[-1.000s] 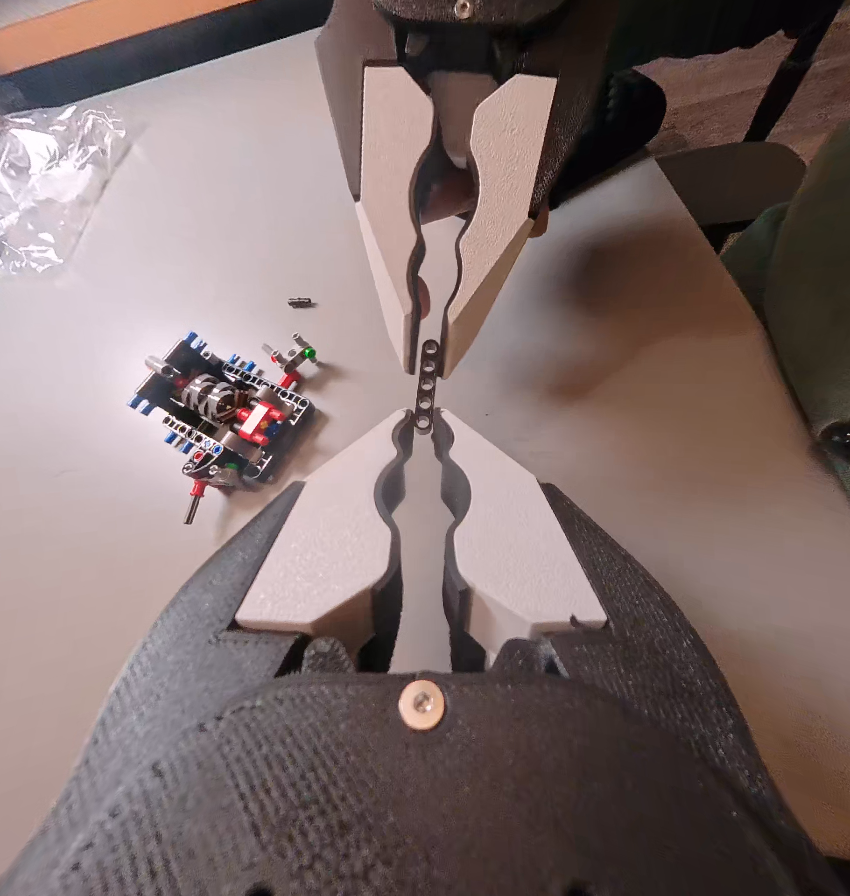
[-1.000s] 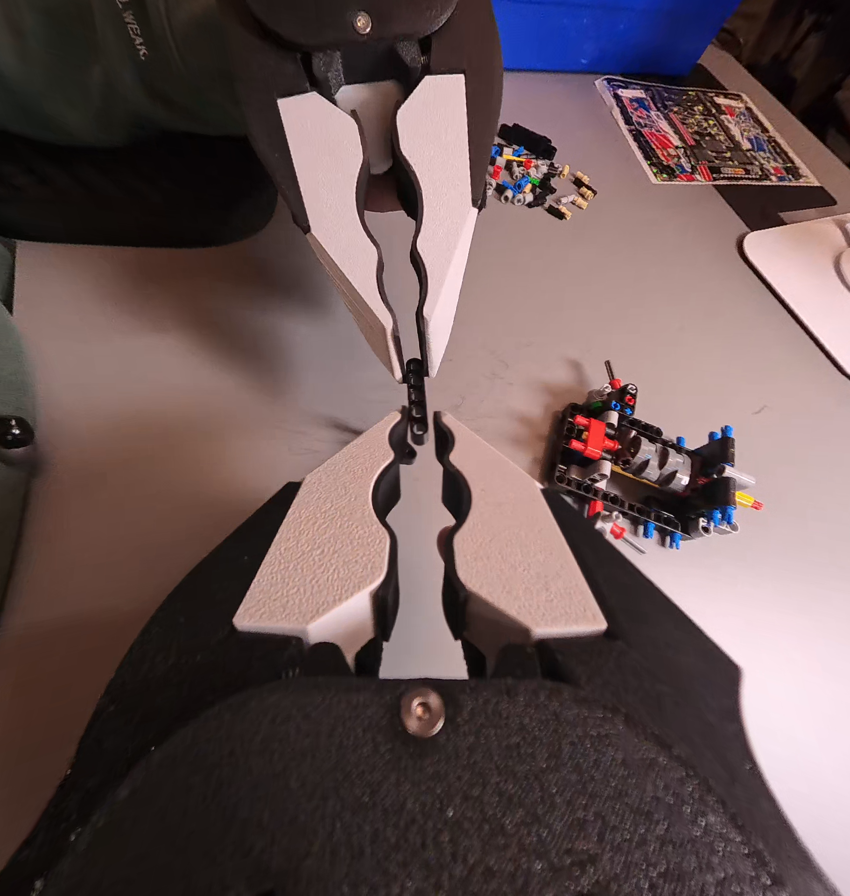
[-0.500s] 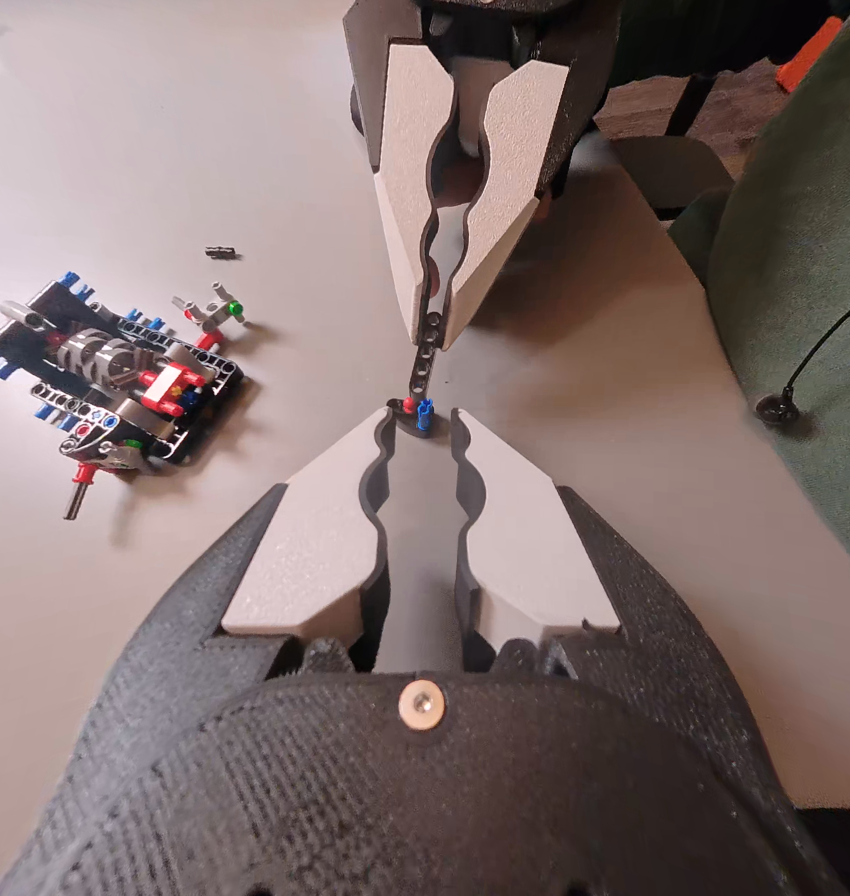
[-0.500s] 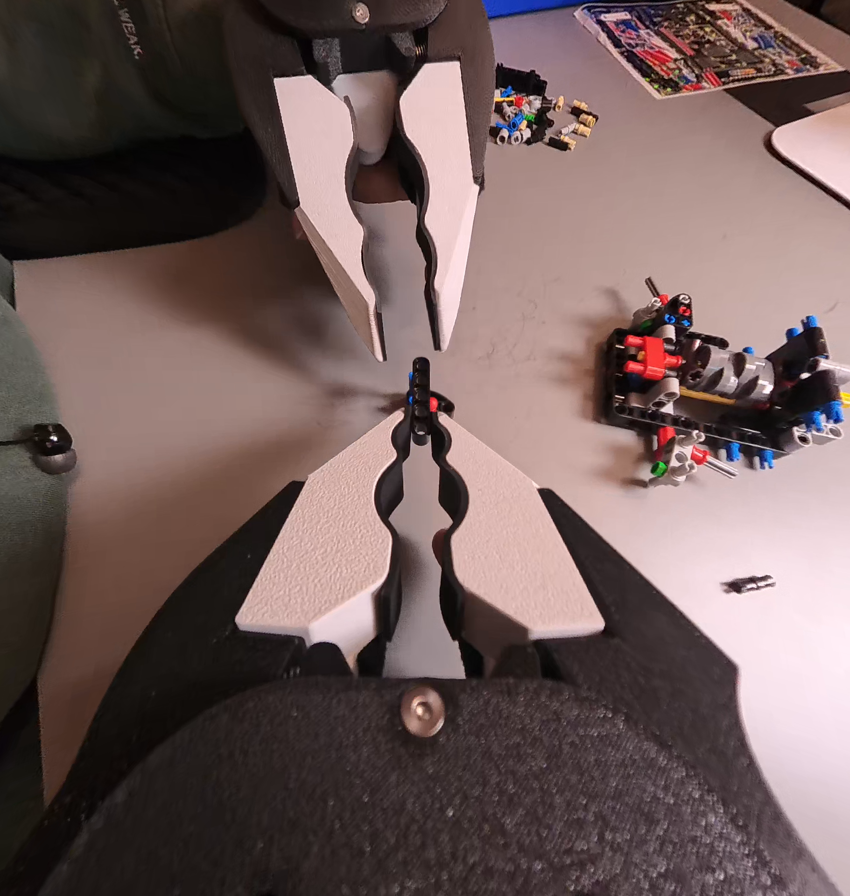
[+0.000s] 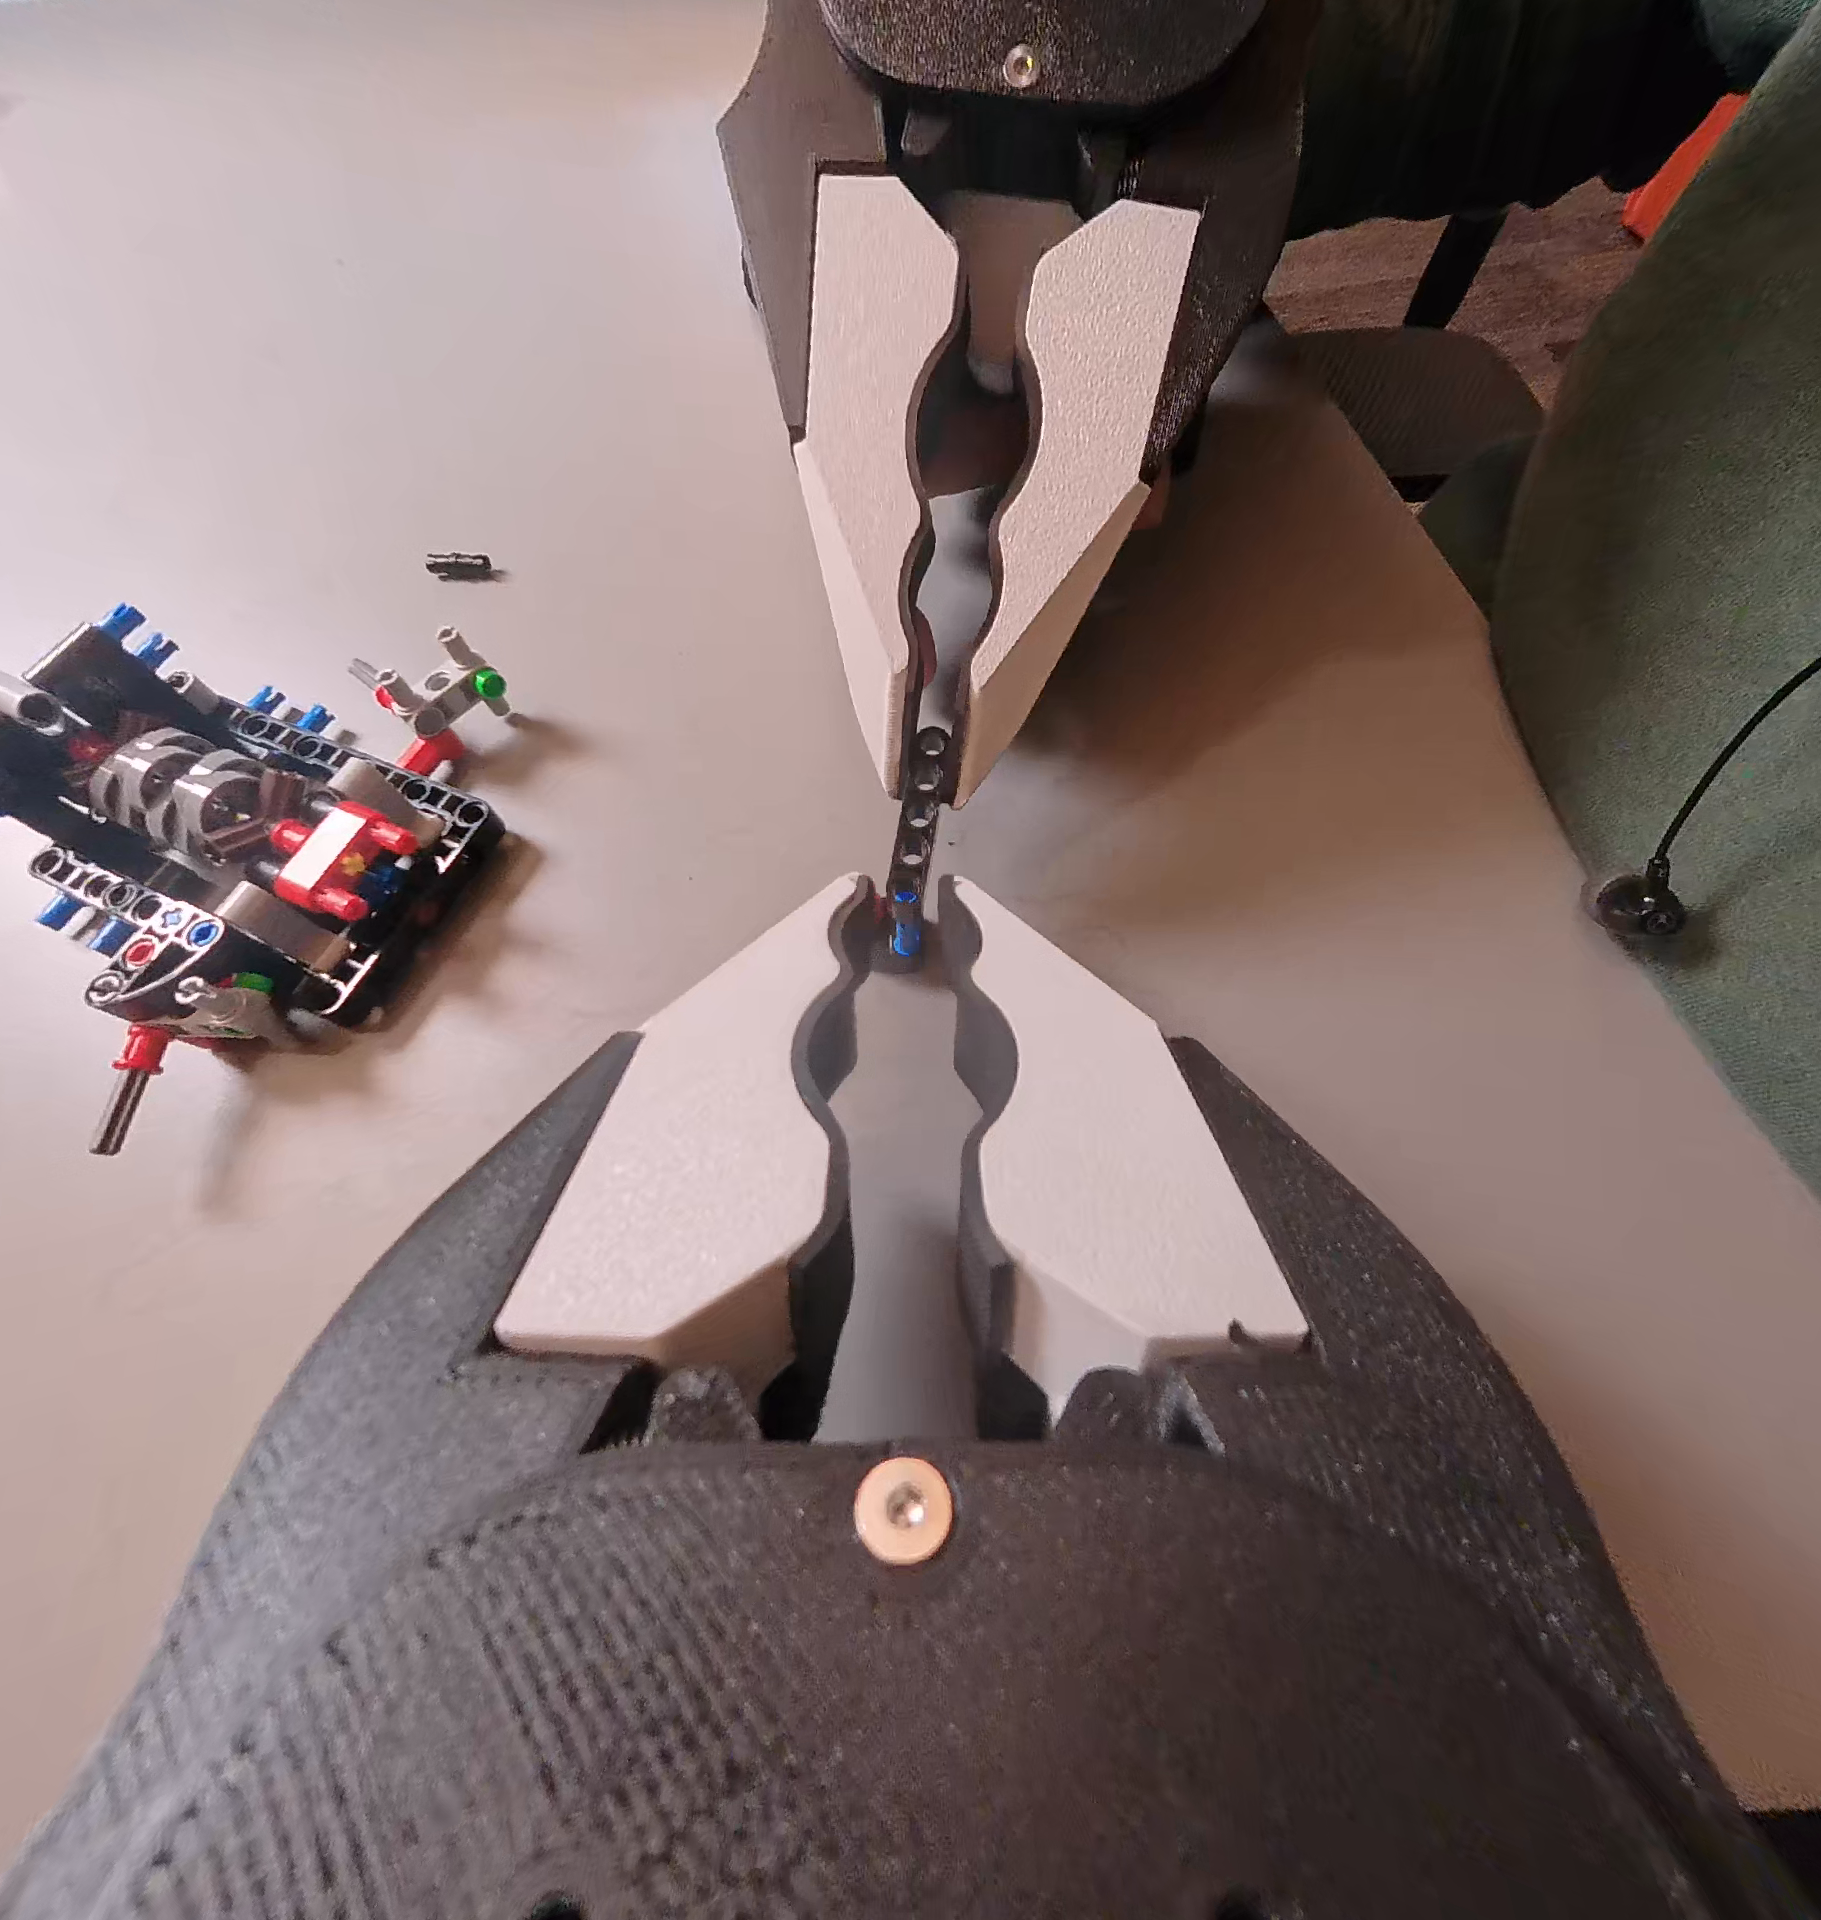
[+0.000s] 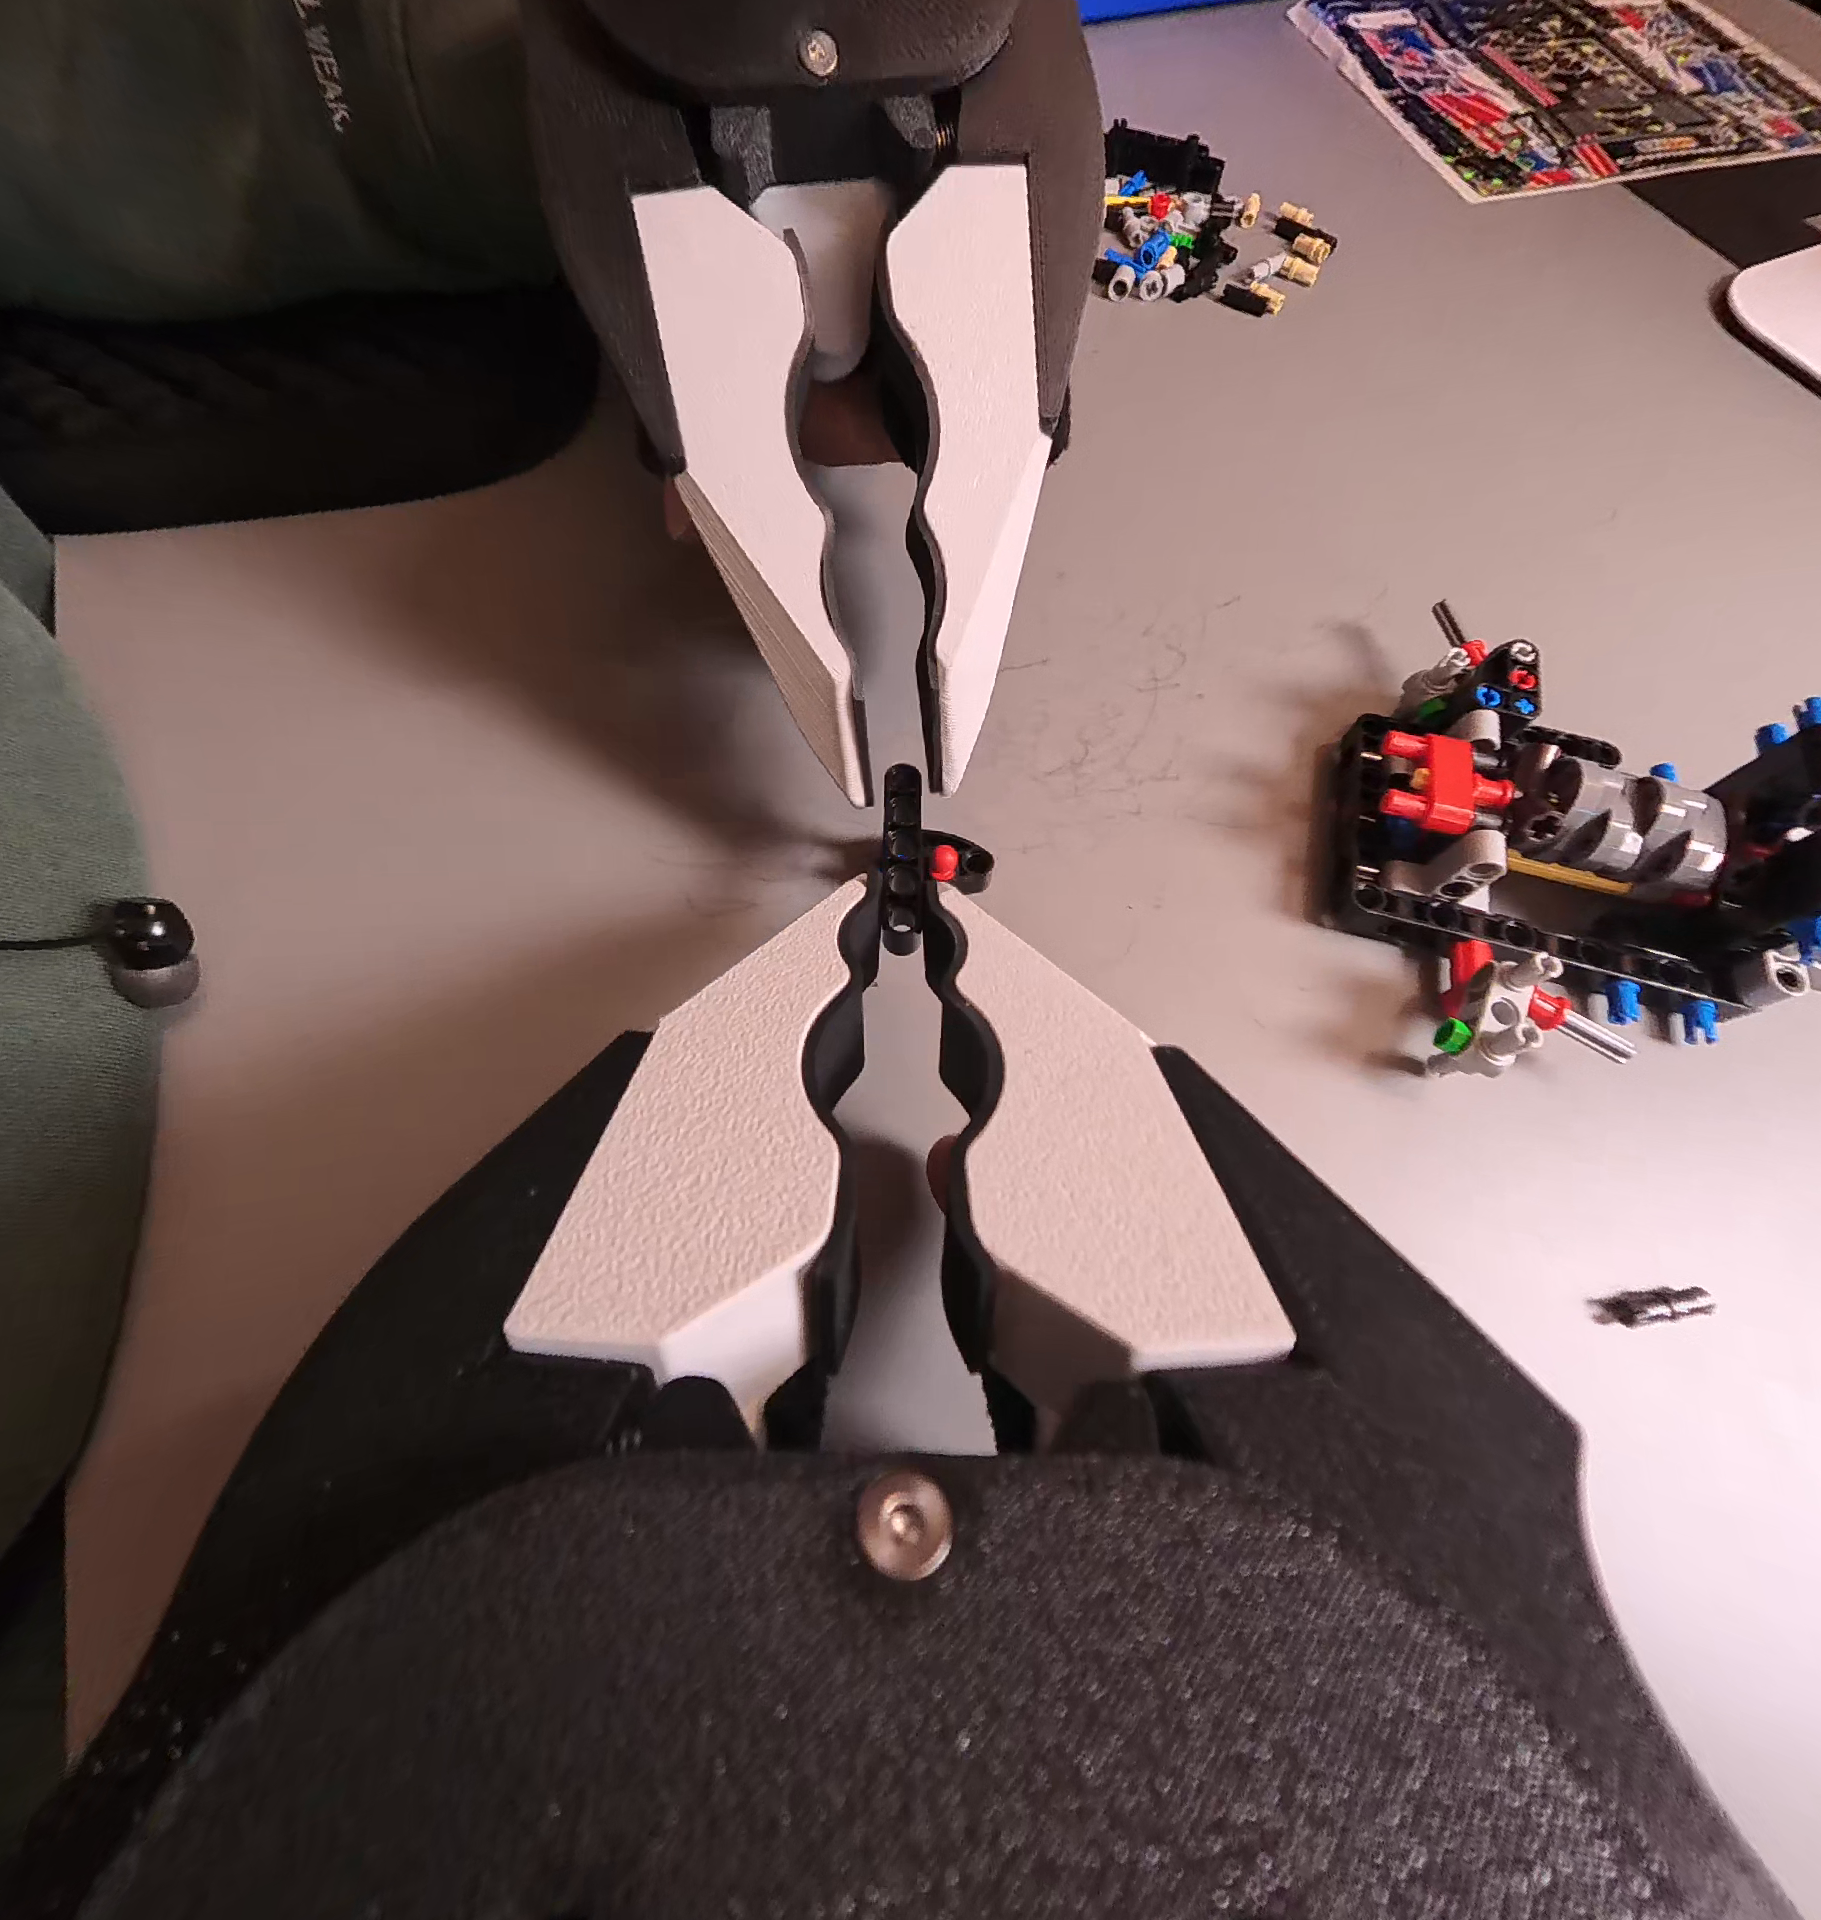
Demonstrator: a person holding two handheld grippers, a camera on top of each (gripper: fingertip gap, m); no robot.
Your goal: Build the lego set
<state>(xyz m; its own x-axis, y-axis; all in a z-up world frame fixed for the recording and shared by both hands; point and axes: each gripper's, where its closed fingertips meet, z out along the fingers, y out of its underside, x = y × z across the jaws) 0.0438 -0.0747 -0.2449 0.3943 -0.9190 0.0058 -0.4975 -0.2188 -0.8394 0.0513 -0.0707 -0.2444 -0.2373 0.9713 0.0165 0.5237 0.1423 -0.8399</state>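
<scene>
A thin black holed beam (image 5: 916, 842) with a blue pin and a red pin at one end is held above the grey table (image 5: 470, 312). My right gripper (image 6: 903, 914) is shut on one end of it (image 6: 901, 831); in the left wrist view the right gripper (image 5: 927, 795) comes in from the top. My left gripper (image 5: 904, 894) is slightly open, and the beam's pin end sits between its tips without clear contact. In the right wrist view the left gripper (image 6: 901, 795) points down at the beam's top. The partly built model (image 5: 220, 831) lies on the table to the side (image 6: 1592, 852).
A small grey sub-assembly with a green tip (image 5: 444, 691) lies beside the model, and a loose black pin (image 5: 459, 564) lies a little farther off. A pile of loose pieces (image 6: 1197, 239), an instruction sheet (image 6: 1571, 83) and a white object (image 6: 1810, 312) are at the far side. A person's green clothing (image 5: 1716, 520) borders the table.
A second ago both grippers were shut on the beam. The left gripper let go and opened, then narrowed again around the pin end. The right gripper has kept its hold.
</scene>
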